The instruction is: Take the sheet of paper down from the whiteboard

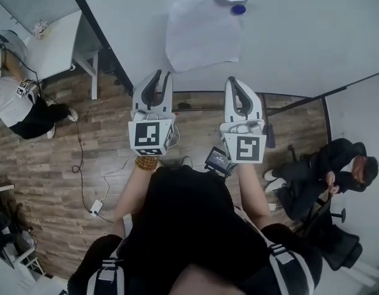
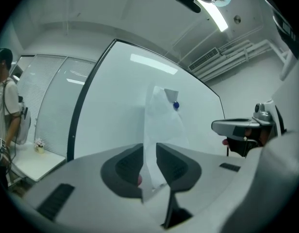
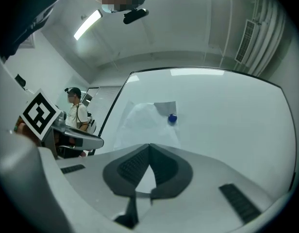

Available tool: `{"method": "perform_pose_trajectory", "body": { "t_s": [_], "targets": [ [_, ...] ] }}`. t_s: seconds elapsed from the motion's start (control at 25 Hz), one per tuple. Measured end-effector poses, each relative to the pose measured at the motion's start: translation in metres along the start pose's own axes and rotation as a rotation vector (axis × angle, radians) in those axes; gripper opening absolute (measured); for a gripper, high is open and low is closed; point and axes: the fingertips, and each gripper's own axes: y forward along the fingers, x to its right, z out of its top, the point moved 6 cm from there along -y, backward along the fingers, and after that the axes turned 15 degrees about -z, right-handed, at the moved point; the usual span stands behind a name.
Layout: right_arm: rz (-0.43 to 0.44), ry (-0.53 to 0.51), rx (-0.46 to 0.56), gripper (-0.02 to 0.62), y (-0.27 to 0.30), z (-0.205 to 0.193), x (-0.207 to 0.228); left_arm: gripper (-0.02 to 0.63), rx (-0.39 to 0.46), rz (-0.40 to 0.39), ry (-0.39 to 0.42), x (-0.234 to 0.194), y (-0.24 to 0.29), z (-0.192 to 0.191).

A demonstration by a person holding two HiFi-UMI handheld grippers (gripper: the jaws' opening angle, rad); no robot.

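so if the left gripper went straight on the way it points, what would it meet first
Probably the crinkled white sheet of paper: its loose lower edge hangs in front of the left gripper's parted jaws, with the glossy white whiteboard just behind. Depth is unclear.

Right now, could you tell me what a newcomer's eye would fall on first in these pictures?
A crumpled sheet of paper hangs on the whiteboard, pinned at its upper right corner by a blue magnet. Just below it, the left gripper has its jaws apart with the paper's edge showing between them, while the right gripper beside it is shut and empty.
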Motion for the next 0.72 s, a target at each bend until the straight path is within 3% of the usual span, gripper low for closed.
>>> {"method": "perform_pose_trajectory", "body": {
  "t_s": [0.28,0.72],
  "targets": [
    [-0.008,-0.044,0.017,-0.002,0.012,0.006,-0.005,0.120,-0.002,-0.070,-0.018,-0.020,0.019,-0.002],
    [-0.058,-0.010,0.015,-0.002,0.023,0.006,-0.003,0.138,-0.056,-0.126,-0.027,-0.040,0.049,-0.010]
  ]
}}
